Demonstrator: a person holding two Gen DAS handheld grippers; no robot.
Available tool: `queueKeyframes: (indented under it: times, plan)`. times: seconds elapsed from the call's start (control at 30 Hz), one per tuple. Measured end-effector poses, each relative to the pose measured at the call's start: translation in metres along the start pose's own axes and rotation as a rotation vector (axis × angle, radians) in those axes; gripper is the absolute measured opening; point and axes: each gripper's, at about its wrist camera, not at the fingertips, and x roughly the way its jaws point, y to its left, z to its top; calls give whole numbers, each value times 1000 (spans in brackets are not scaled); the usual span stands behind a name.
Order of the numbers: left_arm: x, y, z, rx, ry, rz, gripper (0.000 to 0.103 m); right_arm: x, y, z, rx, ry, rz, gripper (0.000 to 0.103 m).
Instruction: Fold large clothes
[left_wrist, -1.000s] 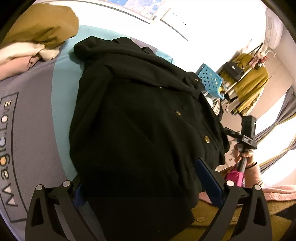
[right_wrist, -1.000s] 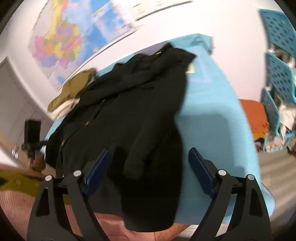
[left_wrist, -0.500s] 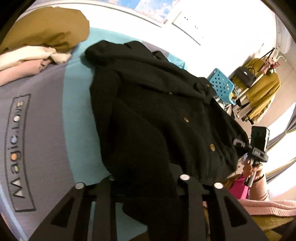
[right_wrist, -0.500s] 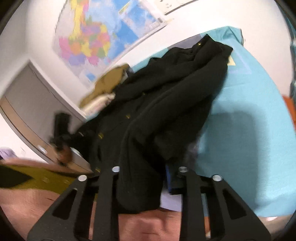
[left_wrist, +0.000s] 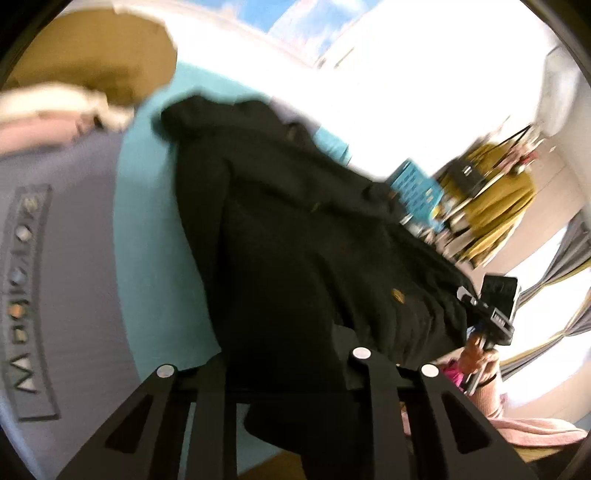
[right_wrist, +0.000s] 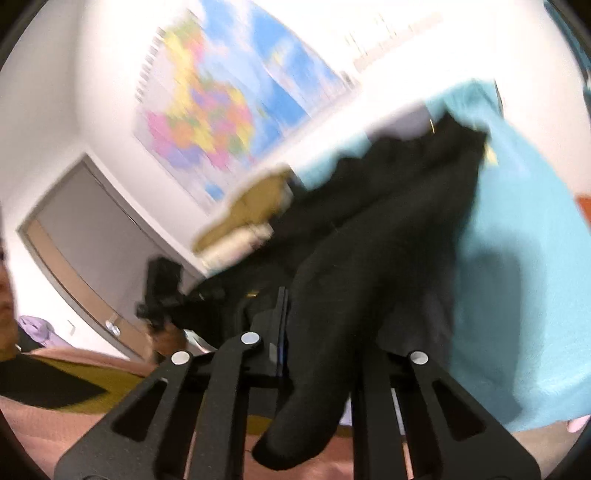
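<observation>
A large black coat (left_wrist: 295, 251) with gold buttons lies lengthwise on a teal and grey bed cover (left_wrist: 147, 258). My left gripper (left_wrist: 288, 369) is shut on the coat's near hem and lifts it off the bed. In the right wrist view the coat (right_wrist: 388, 240) also shows, stretched toward the far end of the bed. My right gripper (right_wrist: 317, 354) is shut on the coat's near edge, and a dark fold hangs down over its fingers. Both views are blurred by motion.
A pile of folded clothes (left_wrist: 85, 74) in mustard, cream and pink sits at the bed's far left corner. A clothes rack with a mustard garment (left_wrist: 491, 206) and a blue basket (left_wrist: 413, 188) stand to the right. A wall map (right_wrist: 229, 114) hangs behind the bed.
Both grippers went from open around the coat's near edge to shut on it. They have since lifted the hem upward, tilting both views toward the wall.
</observation>
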Motion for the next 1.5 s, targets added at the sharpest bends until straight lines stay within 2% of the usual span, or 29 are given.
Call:
queueKeyframes:
  times: [0.1, 0.2, 0.23, 0.3, 0.43, 0.5, 0.7, 0.93, 1.13, 1.2, 1.33, 1.5]
  plan:
    - [-36, -12, 6, 32, -73, -2, 17, -22, 24, 5, -44, -57, 25, 11]
    - [-64, -25, 7, 74, -128, -19, 17, -41, 57, 6, -108, -128, 103, 10]
    - [-73, -27, 5, 79, -141, -33, 17, -45, 63, 5, -132, -135, 105, 10]
    - [-80, -23, 2, 64, -133, -47, 17, -45, 66, -3, -128, -129, 108, 10]
    - [-71, 0, -2, 20, -72, -37, 18, -23, 49, -12, -52, -53, 52, 11]
    - [-65, 7, -3, -8, -57, -28, 17, -21, 48, -10, -48, -52, 35, 11]
    - [-68, 0, 19, 13, -71, -32, 18, -16, 53, 17, -47, -72, 11, 11]
    - [-61, -10, 69, 41, -53, -17, 18, -3, 44, 68, -18, -103, -1, 12]
    - [-38, -13, 122, 86, -22, 63, 19, 22, 24, 120, 7, -94, -23, 12]
    - [-24, -7, 142, 63, 10, 78, 19, 33, 13, 134, 16, -85, -38, 12]
    - [9, 5, 173, 51, 58, 138, 20, 66, -24, 161, 85, -55, -98, 13]
    - [50, 30, 196, -17, 133, 151, 21, 106, -82, 175, 212, 3, -163, 16]
